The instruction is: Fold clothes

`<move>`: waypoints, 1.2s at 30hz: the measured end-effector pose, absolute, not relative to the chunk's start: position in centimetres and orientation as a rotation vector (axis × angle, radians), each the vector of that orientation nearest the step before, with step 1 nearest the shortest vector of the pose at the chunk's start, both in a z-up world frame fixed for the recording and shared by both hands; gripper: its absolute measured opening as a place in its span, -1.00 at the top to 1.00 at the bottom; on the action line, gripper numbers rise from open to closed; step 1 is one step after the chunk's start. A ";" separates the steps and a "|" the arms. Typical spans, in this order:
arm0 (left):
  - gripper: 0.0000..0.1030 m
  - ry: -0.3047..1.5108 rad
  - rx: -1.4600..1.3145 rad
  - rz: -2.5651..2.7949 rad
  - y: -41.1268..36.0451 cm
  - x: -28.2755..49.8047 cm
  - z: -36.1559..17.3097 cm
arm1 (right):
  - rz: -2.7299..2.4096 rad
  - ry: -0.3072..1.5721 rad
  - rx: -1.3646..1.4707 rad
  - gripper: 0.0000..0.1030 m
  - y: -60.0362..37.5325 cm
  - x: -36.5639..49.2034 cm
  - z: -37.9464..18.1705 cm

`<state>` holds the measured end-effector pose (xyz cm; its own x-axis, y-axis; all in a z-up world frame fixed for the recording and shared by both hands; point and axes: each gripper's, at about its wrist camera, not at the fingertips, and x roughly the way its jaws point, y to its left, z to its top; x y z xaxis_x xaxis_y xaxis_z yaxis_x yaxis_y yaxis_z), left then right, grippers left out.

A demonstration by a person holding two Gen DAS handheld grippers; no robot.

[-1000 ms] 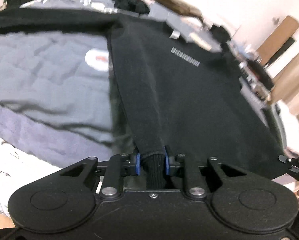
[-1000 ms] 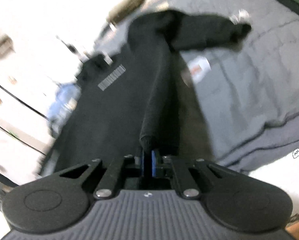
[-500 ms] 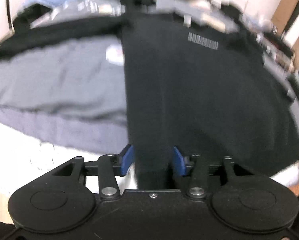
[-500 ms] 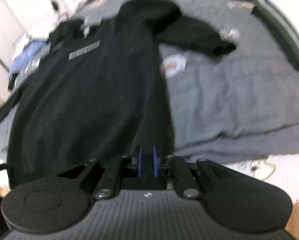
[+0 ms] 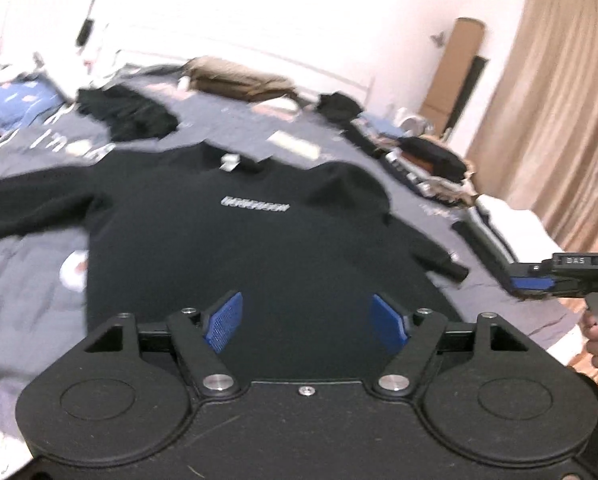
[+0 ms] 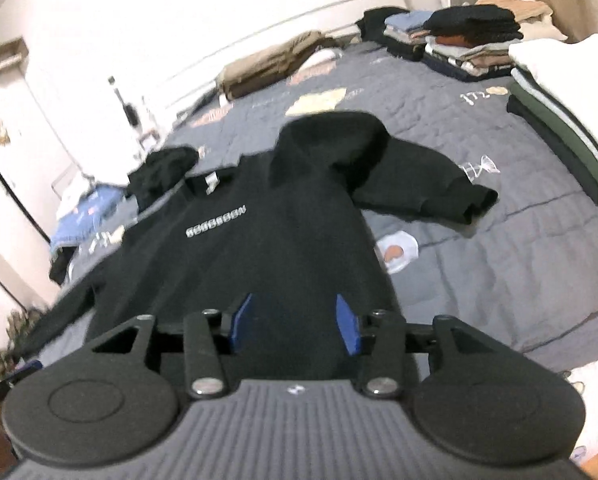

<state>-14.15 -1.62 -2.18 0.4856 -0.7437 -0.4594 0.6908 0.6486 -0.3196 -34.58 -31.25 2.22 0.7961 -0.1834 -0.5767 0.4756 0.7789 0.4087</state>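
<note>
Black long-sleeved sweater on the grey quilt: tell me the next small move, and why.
Probably bring the right gripper to the bent sleeve and fold it across the body. The black long-sleeved sweater lies flat on the grey quilt, both grippers' jaws are opening with nothing pinched between them, and both sleeves lie outside the body.
</note>
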 end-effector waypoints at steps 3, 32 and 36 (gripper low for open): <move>-0.37 0.594 -0.091 -0.922 -3.0 -13.7 -1.5 | -0.409 0.510 0.582 0.08 -31.2 -34.4 2.8; -0.52 0.582 -0.030 -1.070 -19.1 -7.4 -3.5 | -0.624 0.373 1.071 -0.08 -46.0 -29.3 -6.2; -0.52 0.574 -0.047 -1.093 -21.0 -6.7 -3.6 | -0.649 0.398 1.182 -0.08 -47.7 -28.9 -8.7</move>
<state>-6.73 -20.98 -3.55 0.3297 -0.8474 -0.4162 0.8234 0.4738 -0.3122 -28.88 -47.74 -8.67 0.7547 -0.2564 -0.6039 0.6545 0.2314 0.7197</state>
